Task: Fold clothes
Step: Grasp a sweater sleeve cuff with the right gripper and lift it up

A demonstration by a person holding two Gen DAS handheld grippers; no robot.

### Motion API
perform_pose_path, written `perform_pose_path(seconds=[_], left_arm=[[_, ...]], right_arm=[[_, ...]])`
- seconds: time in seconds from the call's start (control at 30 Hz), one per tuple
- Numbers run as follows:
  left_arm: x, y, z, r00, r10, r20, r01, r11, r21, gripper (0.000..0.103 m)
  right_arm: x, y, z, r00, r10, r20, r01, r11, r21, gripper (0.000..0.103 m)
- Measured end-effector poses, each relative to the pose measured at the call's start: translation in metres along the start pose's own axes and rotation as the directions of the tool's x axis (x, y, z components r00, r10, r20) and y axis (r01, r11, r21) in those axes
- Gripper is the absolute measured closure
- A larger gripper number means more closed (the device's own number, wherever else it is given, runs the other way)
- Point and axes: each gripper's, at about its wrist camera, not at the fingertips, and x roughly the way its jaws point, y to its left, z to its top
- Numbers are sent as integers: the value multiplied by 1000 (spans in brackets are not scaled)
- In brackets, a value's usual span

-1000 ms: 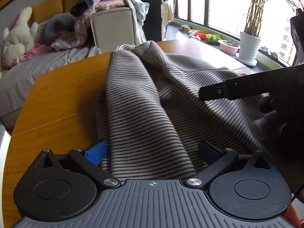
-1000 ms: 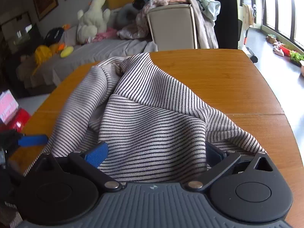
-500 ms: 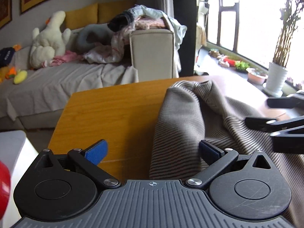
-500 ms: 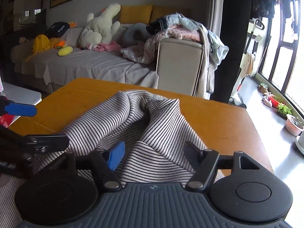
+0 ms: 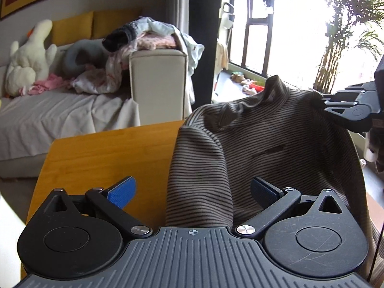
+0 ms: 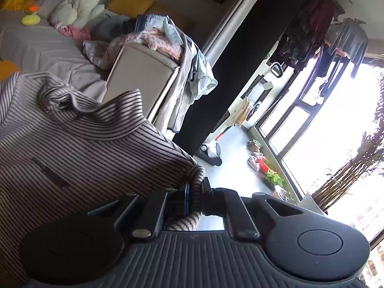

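Observation:
A striped turtleneck top (image 5: 276, 144) hangs lifted over the right part of the wooden table (image 5: 108, 148), its collar uppermost. My left gripper (image 5: 193, 190) is open, blue pads wide apart; a sleeve of the top lies between them without being pinched. At the right edge of the left wrist view, my right gripper (image 5: 324, 98) grips the top's shoulder. In the tilted right wrist view, that right gripper (image 6: 195, 198) is shut on a bunched fold of the striped top (image 6: 84, 148), which spreads away to the left with a dark label showing.
Beyond the table stands a grey-covered sofa (image 5: 60, 110) with a white plush toy (image 5: 28, 55) and a heap of clothes (image 5: 148, 38) on its beige armrest. Tall windows, potted plants (image 5: 336, 48) and hanging laundry (image 6: 324, 24) are to the right.
The right gripper closed onto the top, rose and rolled sideways, lifting the garment off the table. The left gripper stayed open and moved up and leftward.

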Motion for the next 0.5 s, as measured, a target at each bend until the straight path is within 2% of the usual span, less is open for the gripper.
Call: perform_pose_path(seconds=[0.13, 0.17, 0.23, 0.33, 0.4, 0.5], left_arm=[[44, -18, 7, 998, -44, -55, 46, 998, 38, 0], [55, -22, 5, 996, -42, -74, 46, 998, 49, 0], [72, -25, -3, 993, -30, -116, 38, 997, 65, 0], [75, -26, -16, 991, -11, -133, 24, 995, 95, 0], [71, -23, -22, 991, 10, -135, 5, 994, 110, 0], [55, -13, -29, 990, 68, -120, -52, 990, 131, 0]], right_arm=[[43, 4, -30, 988, 112, -103, -95, 983, 159, 94], [43, 5, -29, 989, 123, -87, -107, 980, 167, 94], [34, 4, -25, 979, 202, -19, -194, 961, 195, 93], [23, 29, -18, 960, 278, 21, -279, 955, 98, 93], [10, 50, -12, 937, 346, 53, -348, 937, 21, 93], [-8, 76, 1, 893, 441, 97, -441, 897, -12, 93]])
